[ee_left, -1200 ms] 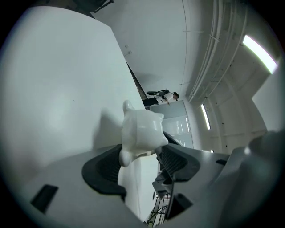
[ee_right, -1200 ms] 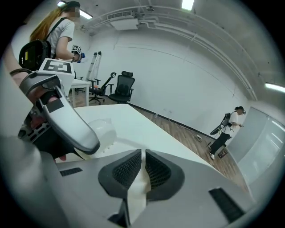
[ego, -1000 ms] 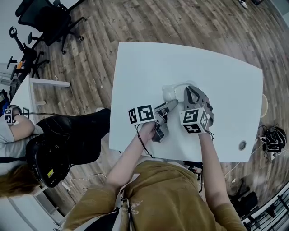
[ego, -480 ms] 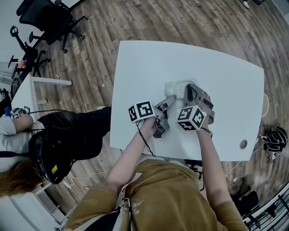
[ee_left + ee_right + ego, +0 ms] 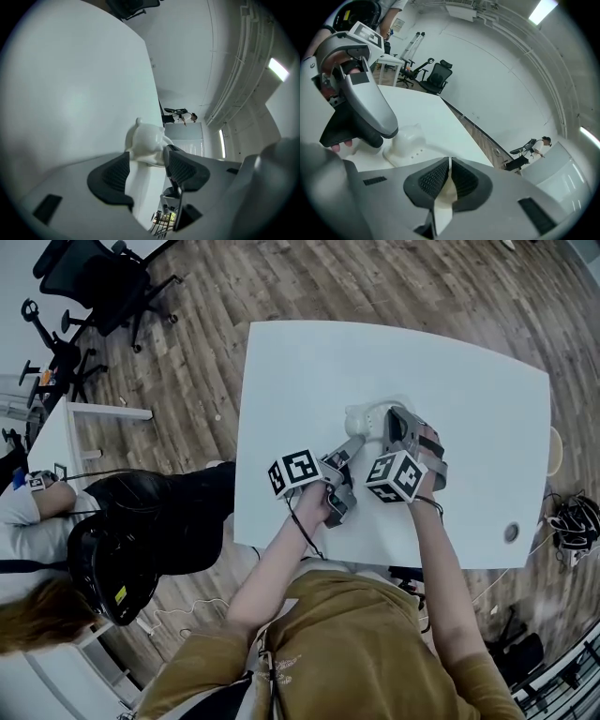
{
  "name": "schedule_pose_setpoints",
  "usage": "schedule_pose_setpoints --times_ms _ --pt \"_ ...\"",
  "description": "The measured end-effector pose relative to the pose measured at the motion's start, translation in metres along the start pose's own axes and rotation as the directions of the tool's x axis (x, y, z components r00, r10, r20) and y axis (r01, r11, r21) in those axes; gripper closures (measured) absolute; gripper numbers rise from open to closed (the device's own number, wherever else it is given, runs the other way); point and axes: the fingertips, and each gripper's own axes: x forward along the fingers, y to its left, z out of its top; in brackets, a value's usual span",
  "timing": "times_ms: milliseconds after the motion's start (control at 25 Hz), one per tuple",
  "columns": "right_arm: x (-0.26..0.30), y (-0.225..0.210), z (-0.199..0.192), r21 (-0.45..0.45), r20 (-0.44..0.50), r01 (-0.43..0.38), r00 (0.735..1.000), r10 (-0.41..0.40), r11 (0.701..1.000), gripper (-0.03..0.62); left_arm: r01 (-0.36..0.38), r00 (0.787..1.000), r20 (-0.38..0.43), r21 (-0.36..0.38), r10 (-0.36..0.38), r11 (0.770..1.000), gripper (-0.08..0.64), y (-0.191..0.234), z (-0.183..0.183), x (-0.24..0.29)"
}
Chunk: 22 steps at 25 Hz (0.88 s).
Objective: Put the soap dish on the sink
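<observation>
Clamping the thin white rim of the soap dish [image 5: 405,140], the right gripper [image 5: 449,180] has its ribbed pads pressed together on that edge. The dish rests on the white table [image 5: 300,381], a little right of centre in the head view, its rounded, eared lump at the left end and small holes beside it. From the lower left, the left gripper [image 5: 146,166] points at that lump with its jaws apart and the lump at their tips; whether the pads touch it is unclear. An office chair [image 5: 94,277] stands on the wooden floor [image 5: 394,282] in the upper left of the frame.
</observation>
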Motion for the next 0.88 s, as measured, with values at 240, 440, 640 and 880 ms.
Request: schedule_pose_setpoints --times_ms 240,440,640,880 --pt "-0.011 -0.003 0.000 0.039 0.017 -0.026 1.000 0.026 0.999 0.578 -0.030 1.000 0.011 0.154 0.029 0.988 0.287 -0.011 0.002 -0.010" --pt "-0.034 0.000 0.001 0.121 0.060 -0.024 0.998 0.017 0.992 0.579 -0.072 0.997 0.011 0.400 0.073 0.914 0.289 -0.028 -0.004 -0.016" --pt "-0.059 -0.009 0.004 0.229 0.112 -0.030 0.994 0.005 0.973 0.580 -0.106 0.994 0.047 0.524 0.095 0.845 0.335 -0.043 -0.007 -0.024" --pt "-0.094 -0.009 -0.001 0.314 0.170 -0.056 0.985 0.002 0.948 0.580 -0.180 0.983 0.150 0.661 0.107 0.729 0.424 -0.061 -0.010 -0.046"
